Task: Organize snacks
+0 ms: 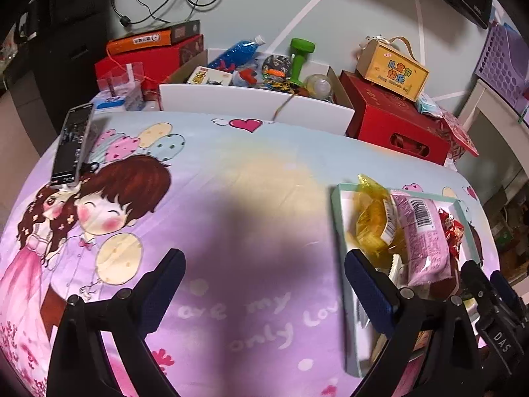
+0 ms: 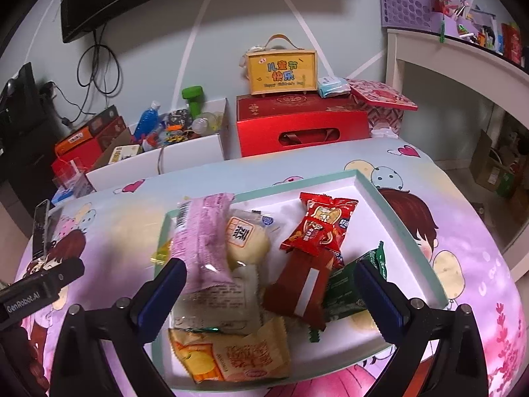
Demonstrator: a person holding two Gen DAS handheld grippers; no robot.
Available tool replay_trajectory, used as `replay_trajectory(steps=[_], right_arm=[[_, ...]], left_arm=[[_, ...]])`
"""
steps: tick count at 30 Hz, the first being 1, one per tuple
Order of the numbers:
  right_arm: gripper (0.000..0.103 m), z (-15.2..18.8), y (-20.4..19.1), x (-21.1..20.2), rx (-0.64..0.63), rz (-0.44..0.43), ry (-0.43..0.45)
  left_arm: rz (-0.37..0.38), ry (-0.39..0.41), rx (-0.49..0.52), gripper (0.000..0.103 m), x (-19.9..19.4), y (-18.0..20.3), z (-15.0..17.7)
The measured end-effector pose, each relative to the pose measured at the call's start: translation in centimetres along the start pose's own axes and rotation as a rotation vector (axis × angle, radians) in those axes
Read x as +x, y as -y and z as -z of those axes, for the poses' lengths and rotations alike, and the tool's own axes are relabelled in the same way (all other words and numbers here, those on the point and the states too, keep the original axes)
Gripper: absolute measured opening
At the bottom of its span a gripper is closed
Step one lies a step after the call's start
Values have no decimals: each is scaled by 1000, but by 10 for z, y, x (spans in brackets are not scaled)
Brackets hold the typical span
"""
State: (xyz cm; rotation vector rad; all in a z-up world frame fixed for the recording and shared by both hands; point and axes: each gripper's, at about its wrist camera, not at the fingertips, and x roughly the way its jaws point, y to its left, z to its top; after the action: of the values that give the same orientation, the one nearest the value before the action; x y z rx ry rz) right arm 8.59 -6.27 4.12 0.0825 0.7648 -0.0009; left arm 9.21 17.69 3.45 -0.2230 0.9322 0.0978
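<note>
A shallow white tray with a teal rim lies on the cartoon tablecloth and holds several snack packets. Among them are a pink wrapper, a pale round cake, a red packet, a brown-red bar, a dark green packet and an orange packet. My right gripper hovers open over the tray, nothing between its fingers. My left gripper is open above bare cloth, left of the tray. There the pink wrapper and a yellow packet show.
A phone lies at the cloth's far left. Behind the table stand a white box of toys, red gift boxes and a yellow carry box. White shelving rises to the right.
</note>
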Motion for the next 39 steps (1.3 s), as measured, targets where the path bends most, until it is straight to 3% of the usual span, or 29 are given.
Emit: replay_trajectory(steps=[7,11,22,26,31,34,39], right_arm=[[103,8,-5,-11,1,-13,-1],[103,12,-7,-19,-3,-12,8],[103,34,-17,-32,-34,-33,-11],[103,43,-23,-35,-59,-28,-21],[103,54,-30,-39,-90,-26,-32],[103,60,-33,-41,-103,-24,-38],[103,69,-37,-43,-121,-11,-52]], left_arm=[[-18,-2,5,97,-8,-9,16],[-91,1,18,97,-14,-13,26],[-84,-10,40,97,-27,-16,51],[-146,-33,41,97,-28,-18,60],[-160,-40,28,97,-33,-27,69],[-219,-49,24,97,-35,-31,75],[-221,-68,24,97,-38,-37,84]])
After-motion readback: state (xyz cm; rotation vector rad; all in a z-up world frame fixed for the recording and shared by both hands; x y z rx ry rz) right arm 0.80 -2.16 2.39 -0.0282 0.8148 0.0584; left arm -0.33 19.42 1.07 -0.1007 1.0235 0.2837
